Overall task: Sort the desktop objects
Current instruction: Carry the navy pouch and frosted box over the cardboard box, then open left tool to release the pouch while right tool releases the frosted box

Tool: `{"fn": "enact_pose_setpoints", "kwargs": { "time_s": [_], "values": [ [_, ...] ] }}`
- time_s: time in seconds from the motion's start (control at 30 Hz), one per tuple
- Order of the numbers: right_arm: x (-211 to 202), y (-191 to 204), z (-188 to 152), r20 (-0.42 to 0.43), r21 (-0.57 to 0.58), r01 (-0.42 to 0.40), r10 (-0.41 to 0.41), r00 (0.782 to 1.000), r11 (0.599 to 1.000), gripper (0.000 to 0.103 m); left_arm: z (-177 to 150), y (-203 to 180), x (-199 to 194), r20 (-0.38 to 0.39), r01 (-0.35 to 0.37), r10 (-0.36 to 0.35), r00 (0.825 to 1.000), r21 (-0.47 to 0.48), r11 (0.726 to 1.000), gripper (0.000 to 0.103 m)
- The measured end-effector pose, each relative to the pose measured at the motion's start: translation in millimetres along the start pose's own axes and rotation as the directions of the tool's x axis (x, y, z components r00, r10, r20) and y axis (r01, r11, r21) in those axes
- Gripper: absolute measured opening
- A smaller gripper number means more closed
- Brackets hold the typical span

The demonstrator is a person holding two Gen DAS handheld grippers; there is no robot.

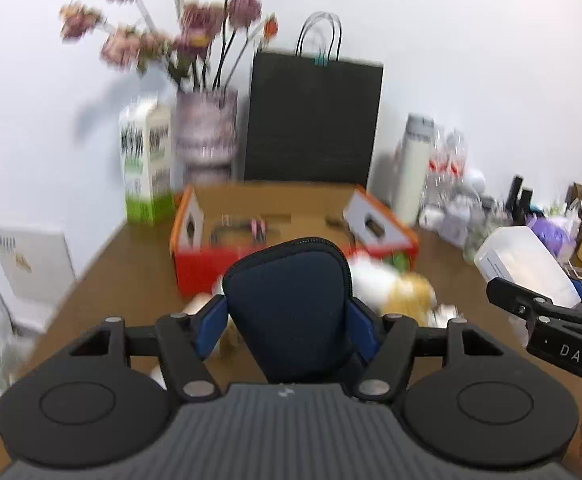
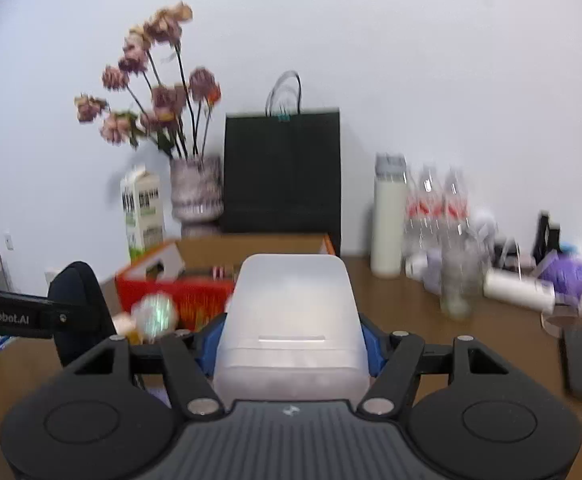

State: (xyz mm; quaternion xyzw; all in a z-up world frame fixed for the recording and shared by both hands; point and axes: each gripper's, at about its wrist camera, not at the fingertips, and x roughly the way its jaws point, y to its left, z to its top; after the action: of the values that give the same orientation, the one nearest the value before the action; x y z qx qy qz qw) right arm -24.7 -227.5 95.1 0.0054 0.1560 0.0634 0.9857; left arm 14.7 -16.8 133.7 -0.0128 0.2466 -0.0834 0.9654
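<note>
A dark navy zip pouch (image 1: 287,300) stands upright between the blue pads of my left gripper (image 1: 287,322), which is shut on it above the brown table. My right gripper (image 2: 291,340) is shut on a translucent white plastic box (image 2: 291,304), also lifted off the table. In the left wrist view the right gripper (image 1: 531,300) and its plastic box (image 1: 527,264) show at the right edge. In the right wrist view the left gripper's pouch (image 2: 79,304) shows at the left. Beyond both lies an open red-and-orange cardboard box (image 1: 207,268) with small items inside.
Along the back wall stand a milk carton (image 1: 147,164), a vase of dried flowers (image 1: 207,136), a black paper bag (image 1: 311,120), a white bottle (image 2: 389,220) and clear water bottles (image 2: 439,216). Blurred white and yellow items (image 1: 395,284) lie before the cardboard box. Clutter fills the table's right side (image 2: 531,288).
</note>
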Motion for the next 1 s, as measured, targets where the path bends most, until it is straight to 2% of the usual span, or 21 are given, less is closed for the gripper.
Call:
{"fn": "enact_pose_setpoints", "kwargs": {
  "time_s": [0.1,0.17,0.23,0.3,0.37,0.47,0.57,0.63,0.67,0.73,0.77,0.8,0.87,0.93,0.97,1.0],
  "values": [
    [31.6,0.1,35.3,0.012,-0.003,-0.025,0.025,1.0,1.0,0.065,50.2,5.5,21.4,0.022,0.013,-0.014,1.0,0.016,1.0,0.065],
    [63.4,-2.1,59.6,-0.004,-0.002,-0.053,0.053,0.999,0.999,0.065,82.9,9.7,47.6,0.008,0.041,-0.041,0.999,0.018,0.999,0.066],
    [108.4,-3.5,82.3,-0.054,0.005,-0.082,0.082,0.995,0.997,0.065,111.5,16.5,86.2,-0.061,0.047,-0.049,0.997,-0.024,0.999,0.065],
    [156.9,-3.2,99.1,-0.117,0.016,-0.087,0.088,0.989,0.996,0.065,132.8,23.8,131.5,-0.151,0.049,-0.052,0.987,-0.024,0.998,0.065],
    [201.3,-0.4,108.6,-0.172,0.006,-0.075,0.075,0.982,0.997,0.065,145.4,28.8,173.5,-0.221,0.033,-0.031,0.975,0.004,0.999,0.065],
    [263.7,0.2,113.1,-0.259,-0.008,-0.071,0.066,0.964,0.997,0.065,157.3,39.9,232.8,-0.284,0.027,-0.01,0.959,0.056,0.998,0.065],
    [317.1,-0.3,107.3,-0.345,-0.008,-0.046,0.041,0.938,0.999,0.065,150.7,43.7,287.0,-0.321,-0.035,0.083,0.944,0.154,0.987,0.064],
    [348.3,0.6,98.3,-0.4,-0.024,-0.031,0.019,0.916,0.999,0.065,144.4,47.1,317.7,-0.315,-0.099,0.154,0.936,0.183,0.978,0.043],
    [361.4,0.5,94.6,-0.427,-0.013,-0.032,0.024,0.904,0.999,0.065,142.7,46.7,330.0,-0.328,-0.1,0.166,0.93,0.21,0.973,0.026],
    [383.9,0.2,88.0,-0.475,0.02,-0.052,0.055,0.878,0.998,0.065,140.0,52.2,348.2,-0.379,-0.093,0.158,0.912,0.184,0.979,0.034],
    [391.7,0.9,85.2,-0.488,0.037,-0.062,0.072,0.87,0.997,0.065,137.5,54.5,354.3,-0.404,-0.093,0.16,0.901,0.18,0.979,0.052],
    [399.3,1.9,82.4,-0.504,0.046,-0.075,0.088,0.859,0.996,0.065,135.7,56.6,357.8,-0.404,-0.105,0.171,0.899,0.18,0.978,0.072],
    [406.7,2.6,80.0,-0.527,0.051,-0.069,0.085,0.846,0.996,0.065,131.6,57.3,352.3,-0.356,-0.124,0.193,0.914,0.208,0.97,0.081],
    [400.0,0.7,86.0,-0.494,0.057,-0.055,0.076,0.866,0.997,0.069,129.9,57.6,341.7,-0.341,-0.095,0.173,0.924,0.234,0.968,0.082],
    [393.3,-0.2,90.7,-0.467,0.059,-0.047,0.07,0.881,0.997,0.079,131.1,58.8,337.2,-0.345,-0.083,0.161,0.925,0.229,0.97,0.086],
    [386.3,-1.4,95.7,-0.445,0.06,-0.039,0.062,0.893,0.997,0.084,132.6,59.8,332.2,-0.351,-0.082,0.158,0.923,0.22,0.972,0.095]
  ]
}}
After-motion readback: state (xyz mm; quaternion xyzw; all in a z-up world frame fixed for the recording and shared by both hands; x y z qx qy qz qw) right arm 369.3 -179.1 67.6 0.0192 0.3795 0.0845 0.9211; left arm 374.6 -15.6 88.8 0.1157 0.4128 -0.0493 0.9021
